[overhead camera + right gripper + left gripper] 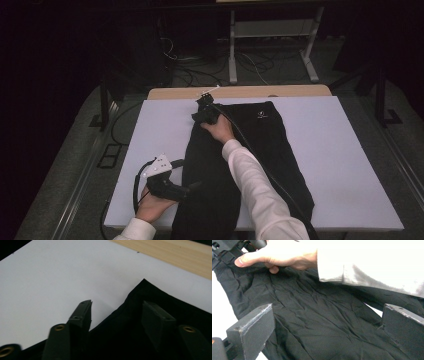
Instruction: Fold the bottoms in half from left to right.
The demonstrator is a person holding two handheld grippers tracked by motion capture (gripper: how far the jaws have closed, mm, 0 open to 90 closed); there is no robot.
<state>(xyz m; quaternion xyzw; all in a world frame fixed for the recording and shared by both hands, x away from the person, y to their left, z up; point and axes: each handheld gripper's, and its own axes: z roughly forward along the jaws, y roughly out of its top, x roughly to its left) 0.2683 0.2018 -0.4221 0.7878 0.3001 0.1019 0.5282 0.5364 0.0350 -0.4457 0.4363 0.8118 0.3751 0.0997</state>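
Garment: black shorts (240,165) lie flat on the white board (350,165) covering the table, running lengthwise from the near edge to the far side; a small white logo (261,115) sits near the far end.
Left gripper: left gripper (192,186) is held at the near left edge of the shorts, pointing across the fabric.
Left jaws: apart; in the left gripper view the 2 black jaws stand wide with creased black cloth (317,322) between and beyond them, neither pad pressing on it.
Right gripper: right gripper (204,102) is at the far left corner of the shorts, the sleeved arm (260,190) stretched over the garment.
Right jaws: partly apart, astride the cloth edge; 1 over bare board, 1 over the fabric (160,322); no clamp on the cloth visible.
Corner: the pointed corner (144,281) of the shorts lies just ahead of the right jaws, short of the wooden table edge (175,252).
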